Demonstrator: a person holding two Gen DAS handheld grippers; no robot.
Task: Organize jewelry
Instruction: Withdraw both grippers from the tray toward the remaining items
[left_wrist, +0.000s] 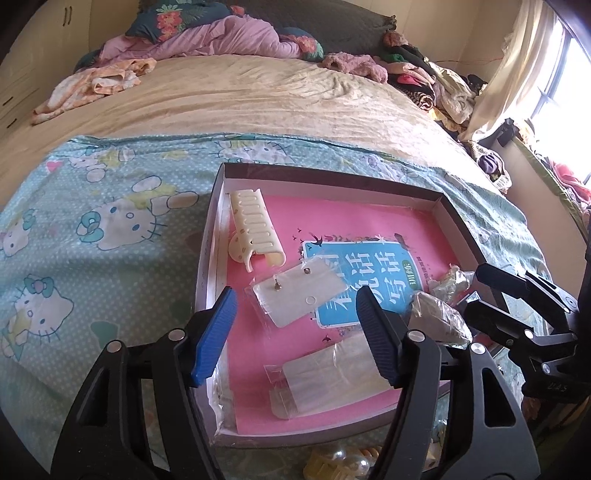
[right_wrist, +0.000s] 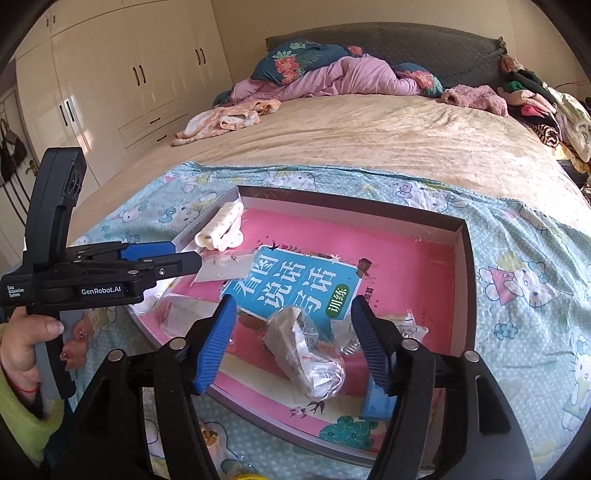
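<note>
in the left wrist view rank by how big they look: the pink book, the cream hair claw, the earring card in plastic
1. pink book, largest.
2 and 3. cream hair claw and earring card look alike; the card lies nearer the camera, so unranked.

Tray on bed; hair clip in far-left corner, earring card just before it

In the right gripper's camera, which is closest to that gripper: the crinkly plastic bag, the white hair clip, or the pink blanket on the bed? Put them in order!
From the right gripper:
1. The crinkly plastic bag, lying in the tray right between its open fingers.
2. The white hair clip, in the tray's far left corner.
3. The pink blanket, piled way back at the head of the bed.
</note>
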